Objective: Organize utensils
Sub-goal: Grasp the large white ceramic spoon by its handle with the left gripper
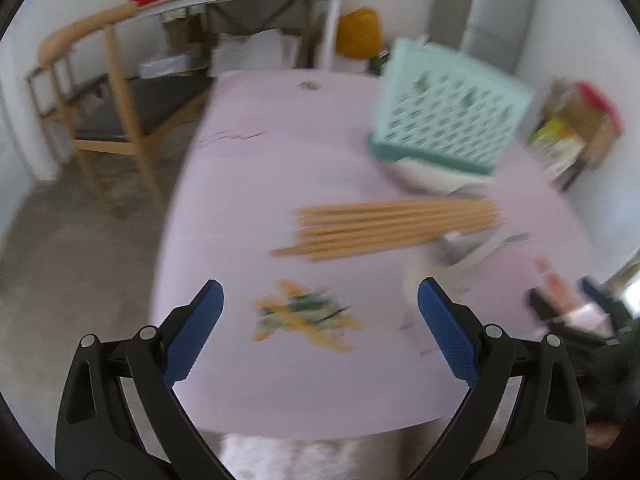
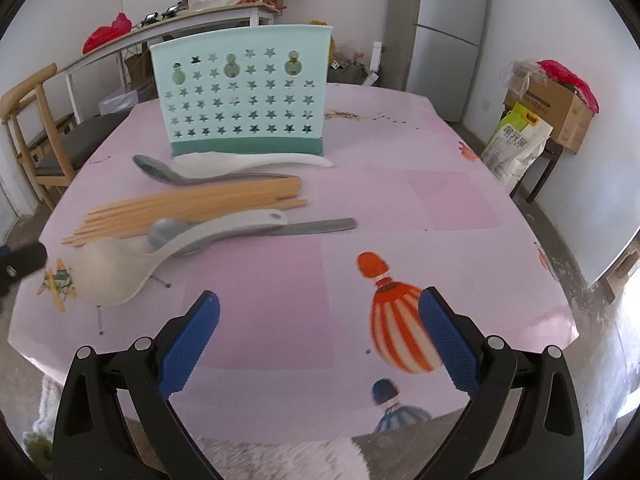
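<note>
Both your left gripper [image 1: 320, 312] and right gripper [image 2: 319, 320] have fingers spread wide, holding nothing. The chopsticks [image 2: 192, 206] and spoons [image 2: 180, 240] lie loose on the counter [image 2: 400, 200] just before the holder [image 2: 240, 92]. Take one utensil at a time, gripping mid-handle, then stand it in the holder.

Tablecloth [image 2: 400, 200]: glossy pink plastic sheet, smooth, printed.
Utensil holder [image 2: 240, 92]: matt mint plastic with star-shaped cut-outs.
Chopsticks [image 2: 188, 206]: pale bare wood, matt.
Rice paddle [image 2: 132, 264]: cream plastic, matt.
Grey spoons [image 2: 192, 176]: smooth plastic, slight sheen.
Gripper pads [image 2: 188, 344]: blue, finely textured rubber.
Chair [image 2: 28, 120]: light wood.
</note>
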`<state>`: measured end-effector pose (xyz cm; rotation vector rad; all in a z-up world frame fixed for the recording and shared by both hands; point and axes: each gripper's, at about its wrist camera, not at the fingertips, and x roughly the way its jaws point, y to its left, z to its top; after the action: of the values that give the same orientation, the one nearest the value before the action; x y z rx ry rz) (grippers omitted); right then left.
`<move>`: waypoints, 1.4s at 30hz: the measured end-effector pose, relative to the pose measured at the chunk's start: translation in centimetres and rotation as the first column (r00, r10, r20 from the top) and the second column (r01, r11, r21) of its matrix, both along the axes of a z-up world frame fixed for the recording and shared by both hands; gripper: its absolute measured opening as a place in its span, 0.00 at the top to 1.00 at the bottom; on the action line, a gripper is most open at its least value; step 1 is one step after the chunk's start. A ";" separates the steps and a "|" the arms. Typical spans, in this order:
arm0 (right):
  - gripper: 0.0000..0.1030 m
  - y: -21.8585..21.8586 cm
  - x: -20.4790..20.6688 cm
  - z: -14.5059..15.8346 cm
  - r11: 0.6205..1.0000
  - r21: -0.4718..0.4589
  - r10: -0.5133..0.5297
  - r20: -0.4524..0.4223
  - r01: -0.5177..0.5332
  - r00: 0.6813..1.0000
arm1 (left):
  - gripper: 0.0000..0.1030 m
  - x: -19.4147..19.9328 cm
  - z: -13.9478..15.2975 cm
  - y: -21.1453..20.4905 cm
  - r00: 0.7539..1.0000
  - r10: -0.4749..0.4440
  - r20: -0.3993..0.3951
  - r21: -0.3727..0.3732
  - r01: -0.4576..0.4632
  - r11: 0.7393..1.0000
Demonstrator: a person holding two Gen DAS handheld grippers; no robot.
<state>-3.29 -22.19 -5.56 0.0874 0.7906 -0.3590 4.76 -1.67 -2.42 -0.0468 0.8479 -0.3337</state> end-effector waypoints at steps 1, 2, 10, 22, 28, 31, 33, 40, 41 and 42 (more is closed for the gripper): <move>0.06 -0.4 0.1 -0.1 1.000 -0.004 0.000 0.004 0.000 1.000 | 0.09 -0.1 0.0 0.0 1.000 -0.003 0.008 -0.040 0.003 0.999; 0.06 -0.6 0.1 -0.2 1.000 -0.006 0.000 0.005 0.000 1.000 | 0.08 0.0 0.0 0.1 1.000 -0.002 0.018 -0.096 0.004 0.995; 0.06 -3.0 0.3 -1.1 0.999 0.053 -0.002 0.018 0.001 1.000 | 0.08 1.4 -1.4 -2.1 0.996 -0.044 -0.076 -0.185 0.029 0.982; 0.06 -4.6 0.3 -1.7 0.992 0.124 0.008 0.027 -0.011 1.000 | 0.58 2.3 -3.6 -3.6 0.977 -0.085 -0.196 -0.158 0.054 0.986; 0.06 -4.9 0.1 -2.0 0.991 0.135 0.001 0.016 -0.003 1.000 | 0.84 2.6 -4.1 -3.5 0.968 -0.091 -0.233 -0.193 0.046 0.980; 0.06 -4.8 -0.2 -1.6 0.992 0.127 -0.001 0.021 -0.001 1.000 | 0.94 2.7 -4.3 -3.3 0.968 -0.088 -0.236 -0.218 0.036 0.975; 0.06 -4.6 -0.4 -1.2 0.993 0.118 0.006 0.031 -0.009 1.000 | 0.95 2.6 -4.0 -2.9 0.970 -0.093 -0.225 -0.262 0.032 0.965; 0.06 -2.4 -1.2 1.0 0.997 0.018 0.078 0.084 -0.080 0.993 | 0.95 2.2 -1.2 0.0 0.988 -0.086 -0.131 -0.416 0.024 0.909; 0.06 -1.8 -1.3 1.4 0.995 -0.004 0.099 0.091 -0.099 0.991 | 0.95 2.2 -0.8 0.4 0.989 -0.080 -0.121 -0.424 0.021 0.905; 0.06 -1.4 -1.3 1.5 0.993 -0.015 0.116 0.095 -0.115 0.989 | 0.95 2.2 -0.4 0.9 0.991 -0.071 -0.110 -0.433 0.016 0.901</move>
<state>-4.62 -23.60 -4.03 0.0493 0.6958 -0.2467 6.93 -0.72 -2.80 -0.4683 0.8853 -0.5625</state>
